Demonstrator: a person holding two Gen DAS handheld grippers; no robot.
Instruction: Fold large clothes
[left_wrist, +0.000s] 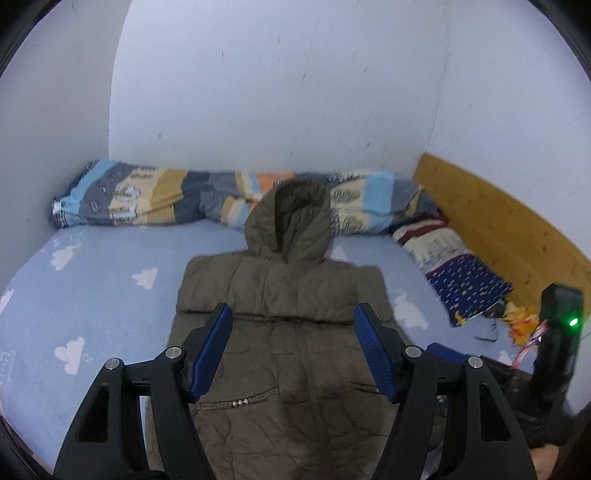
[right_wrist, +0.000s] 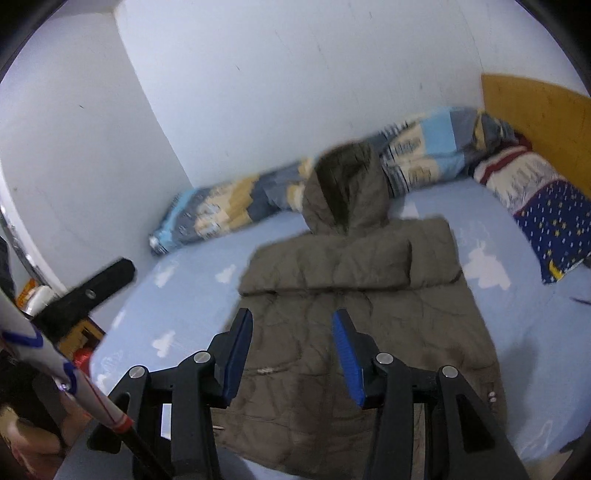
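- Your olive-brown quilted hooded coat (left_wrist: 291, 325) lies flat on the light-blue bed sheet printed with white clouds (left_wrist: 92, 295), hood (right_wrist: 345, 188) pointing away from you toward the striped patchwork duvet roll (left_wrist: 166, 199) along the white wall.
- Both sleeves look already folded across the chest, forming a padded band just below the hood; the lower body is spread toward you.
- Your left gripper (left_wrist: 293, 347) hangs above the coat's middle, its blue-padded fingers (left_wrist: 212, 347) spread wide and gripping nothing.
- Your right gripper (right_wrist: 293, 354) is likewise released, fingers (right_wrist: 347, 354) apart over the lower half, holding no cloth; whether the pads touch the fabric cannot be told.
- The coat's long axis runs straight ahead from both grippers, hem nearest you and hood farthest, so the likely next fold is lengthwise: hem carried up toward the hood.
- Neither hand is clearly nearer the hem; the hem corners lie below and to each side of the fingers, the left one on your left gripper's side.
- A navy star-print pillow (right_wrist: 554, 229) sits well off to the right by the wooden headboard (left_wrist: 498, 225), clear of the fold path.
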